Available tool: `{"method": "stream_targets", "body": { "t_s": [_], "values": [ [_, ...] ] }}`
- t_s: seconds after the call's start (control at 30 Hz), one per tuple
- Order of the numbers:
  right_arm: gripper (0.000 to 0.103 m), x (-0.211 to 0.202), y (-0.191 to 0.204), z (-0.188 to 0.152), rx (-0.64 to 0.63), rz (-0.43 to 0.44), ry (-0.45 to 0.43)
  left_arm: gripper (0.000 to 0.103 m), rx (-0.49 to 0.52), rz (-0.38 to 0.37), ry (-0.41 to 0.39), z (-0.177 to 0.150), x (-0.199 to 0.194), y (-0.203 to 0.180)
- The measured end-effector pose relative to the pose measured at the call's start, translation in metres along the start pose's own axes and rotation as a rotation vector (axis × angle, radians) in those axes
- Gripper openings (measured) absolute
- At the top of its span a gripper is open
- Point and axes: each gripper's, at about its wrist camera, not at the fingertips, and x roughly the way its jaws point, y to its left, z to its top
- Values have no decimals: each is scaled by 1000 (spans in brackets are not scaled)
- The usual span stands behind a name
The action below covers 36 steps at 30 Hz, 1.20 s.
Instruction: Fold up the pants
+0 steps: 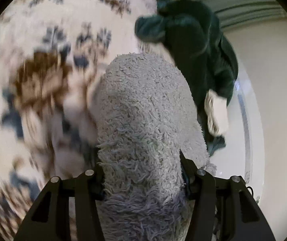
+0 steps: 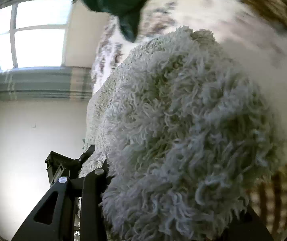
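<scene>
Bunching thick between both sets of jaws, the pale grey shaggy looped-pile pants (image 1: 143,120) are clamped by the left gripper (image 1: 141,172) and right gripper (image 2: 143,172). Nearby hangs a dark green plush cloth (image 1: 199,46), over blurred patterned fabric (image 1: 43,76).

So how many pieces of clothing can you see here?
2. The fluffy pale pants are bunched in both grippers, left and right. A dark green garment lies beyond them on the patterned rug. Others may be hidden.
</scene>
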Motion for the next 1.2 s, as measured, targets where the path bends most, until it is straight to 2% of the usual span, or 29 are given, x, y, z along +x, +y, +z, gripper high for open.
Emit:
{"method": "stream_targets", "body": {
  "t_s": [0.17,0.33,0.43,0.57,0.63,0.7,0.77,0.8,0.83,0.87,0.93,0.97,1.1,1.2],
  "values": [
    [39,81,60,46,-65,34,-7,51,37,-9,-73,113,-16,28],
    [39,212,125,111,-78,67,-29,51,85,35,-109,243,-20,76],
    [39,287,148,142,-93,81,-29,51,109,68,-133,311,-17,110],
    [39,376,167,177,-131,79,-25,52,127,101,-148,377,-4,156],
    [39,413,171,193,-154,62,-19,52,138,146,-128,407,11,185],
    [40,454,174,205,-188,5,11,54,123,195,-99,426,21,210],
    [46,483,180,210,-189,-75,73,58,73,237,-52,430,32,234],
    [48,487,181,205,-188,-105,96,65,67,243,-47,428,32,238],
    [58,493,178,202,-191,-154,121,71,71,261,-52,424,28,240],
    [75,495,175,200,-205,-200,133,74,93,292,-72,416,21,239],
    [90,490,178,195,-246,-265,134,79,127,335,-89,400,7,232],
    [90,482,180,188,-287,-325,127,79,133,345,-93,393,3,230],
    [90,454,182,170,-360,-461,93,79,164,409,-112,361,-15,221],
    [90,427,187,147,-409,-571,68,80,200,513,-82,346,-8,226]
  ]
}}
